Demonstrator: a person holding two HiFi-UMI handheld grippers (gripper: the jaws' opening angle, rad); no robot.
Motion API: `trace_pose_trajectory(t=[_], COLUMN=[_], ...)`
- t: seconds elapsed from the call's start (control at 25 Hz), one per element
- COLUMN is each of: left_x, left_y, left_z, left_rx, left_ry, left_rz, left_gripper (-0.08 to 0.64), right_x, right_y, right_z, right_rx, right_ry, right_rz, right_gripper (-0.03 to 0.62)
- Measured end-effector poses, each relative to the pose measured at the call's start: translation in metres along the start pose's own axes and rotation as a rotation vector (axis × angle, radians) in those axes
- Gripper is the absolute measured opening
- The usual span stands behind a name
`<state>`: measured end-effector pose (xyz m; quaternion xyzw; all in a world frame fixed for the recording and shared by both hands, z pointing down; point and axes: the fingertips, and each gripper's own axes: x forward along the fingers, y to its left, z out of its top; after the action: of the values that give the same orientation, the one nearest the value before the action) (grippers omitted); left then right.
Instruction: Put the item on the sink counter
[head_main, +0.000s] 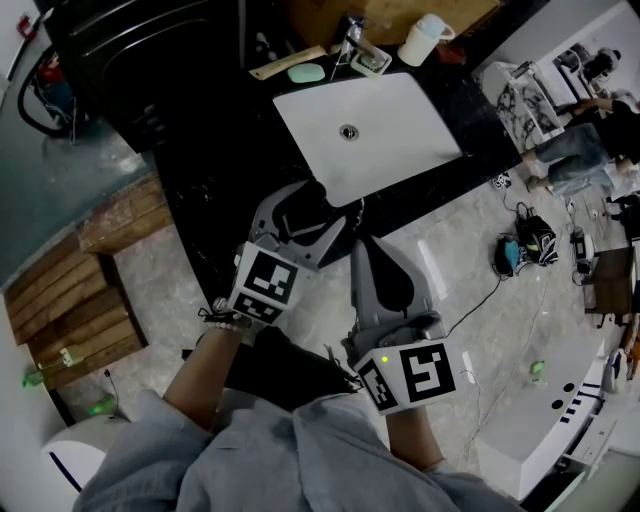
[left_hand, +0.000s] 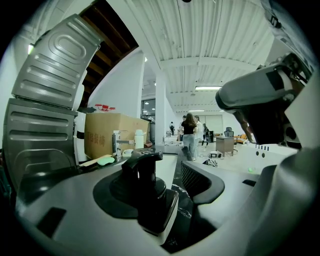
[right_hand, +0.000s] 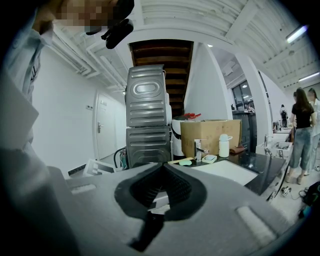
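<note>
Letting go looks like the step you are on: your left gripper (head_main: 318, 210) reaches over the black counter (head_main: 240, 180) at the near-left corner of the white sink basin (head_main: 370, 130). Its jaws are spread wide, and the black pump-top item (left_hand: 145, 185) stands between them, the right pad clear of it, seemingly resting on the counter just in front of the basin. Next, draw that gripper straight back from the basin without nudging the item. Your right gripper (head_main: 372, 255), on your side of the basin, has its jaws together on nothing.
</note>
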<state>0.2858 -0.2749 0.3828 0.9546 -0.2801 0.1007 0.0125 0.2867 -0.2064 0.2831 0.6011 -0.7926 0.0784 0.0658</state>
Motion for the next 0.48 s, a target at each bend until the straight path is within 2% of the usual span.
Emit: trace_pose_trajectory(t=[0.24, 0.48], left_x=[-0.001, -0.006], left_y=[0.001, 0.013], left_z=[0.001, 0.004], left_rx=[0.005, 0.025], left_ry=[0.0, 0.001], left_rz=[-0.012, 0.01], left_gripper=[0.296, 0.299], right_x=[-0.002, -0.002], right_y=[0.004, 0.006], right_z=[0.0, 0.0], right_rx=[0.001, 0.0], right_ry=[0.001, -0.001], right_rz=[0.0, 0.009], right_gripper=[-0.003, -0.003])
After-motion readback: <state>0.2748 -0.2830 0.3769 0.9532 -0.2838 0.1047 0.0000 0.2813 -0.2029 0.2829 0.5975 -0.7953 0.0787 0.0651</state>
